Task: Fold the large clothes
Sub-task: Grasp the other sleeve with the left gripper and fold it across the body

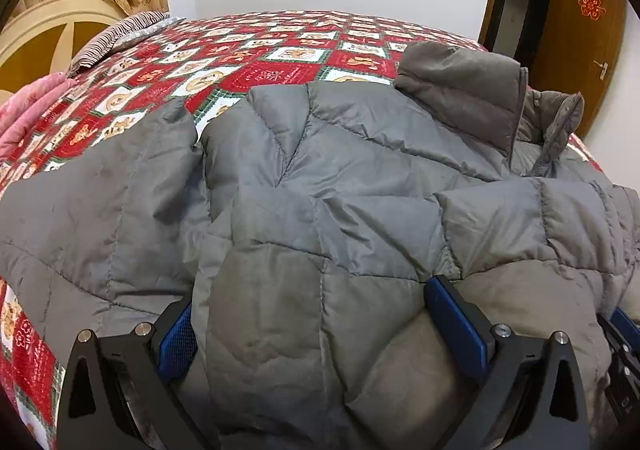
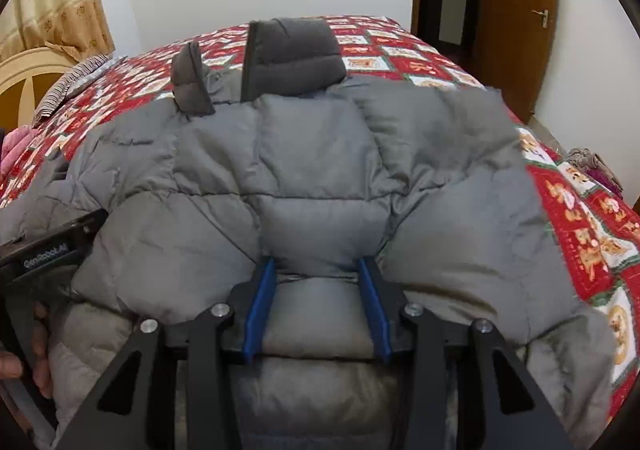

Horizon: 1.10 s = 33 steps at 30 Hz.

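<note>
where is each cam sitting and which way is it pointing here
Left wrist: rides on the left gripper, looking forward and down across the grey puffer jacket on the quilted bed; its two fingers straddle a wide jacket fold.
Right wrist: rides on the right gripper, facing the same way; the left gripper and a hand show at left.
Shared: jacket, its collar, bed, wooden door.
</note>
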Each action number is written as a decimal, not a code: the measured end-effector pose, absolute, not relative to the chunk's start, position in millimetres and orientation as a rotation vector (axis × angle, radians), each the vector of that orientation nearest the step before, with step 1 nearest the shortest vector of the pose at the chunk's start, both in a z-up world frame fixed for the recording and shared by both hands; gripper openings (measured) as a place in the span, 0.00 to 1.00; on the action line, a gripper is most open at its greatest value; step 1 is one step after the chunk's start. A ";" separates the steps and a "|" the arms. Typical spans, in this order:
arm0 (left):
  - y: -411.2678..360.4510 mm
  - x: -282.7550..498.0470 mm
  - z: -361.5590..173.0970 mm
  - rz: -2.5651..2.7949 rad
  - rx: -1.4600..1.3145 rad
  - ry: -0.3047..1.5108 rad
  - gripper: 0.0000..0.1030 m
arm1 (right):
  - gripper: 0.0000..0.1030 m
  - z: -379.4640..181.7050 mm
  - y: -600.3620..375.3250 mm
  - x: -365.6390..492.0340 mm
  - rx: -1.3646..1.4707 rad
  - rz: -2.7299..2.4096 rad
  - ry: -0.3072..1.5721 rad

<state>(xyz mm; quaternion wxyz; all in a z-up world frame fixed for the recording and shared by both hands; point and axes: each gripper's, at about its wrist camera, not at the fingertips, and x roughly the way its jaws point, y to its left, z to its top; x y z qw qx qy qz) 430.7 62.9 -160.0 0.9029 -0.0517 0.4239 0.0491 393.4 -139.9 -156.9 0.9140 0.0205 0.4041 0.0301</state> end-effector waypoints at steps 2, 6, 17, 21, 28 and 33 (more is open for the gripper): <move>69.1 423.0 -150.8 0.049 -0.122 0.906 0.99 | 0.46 -158.9 -141.0 394.6 0.041 0.056 0.830; 124.1 372.3 -105.5 -0.006 -0.345 0.776 0.99 | 0.49 -158.7 -138.6 391.1 0.036 0.055 0.820; 378.8 302.9 -113.3 0.790 -0.792 0.634 0.99 | 0.56 -156.4 -129.5 385.4 0.013 0.052 0.812; 404.0 315.9 -145.5 0.804 -0.884 0.687 0.99 | 0.57 -156.4 -129.7 385.0 0.015 0.053 0.811; 388.6 334.8 -155.5 0.797 -0.755 0.665 0.85 | 0.58 -156.7 -129.5 384.9 0.018 0.054 0.811; 391.4 334.9 -154.3 0.748 -0.707 0.645 0.33 | 0.58 -157.0 -129.4 384.7 0.016 0.054 0.810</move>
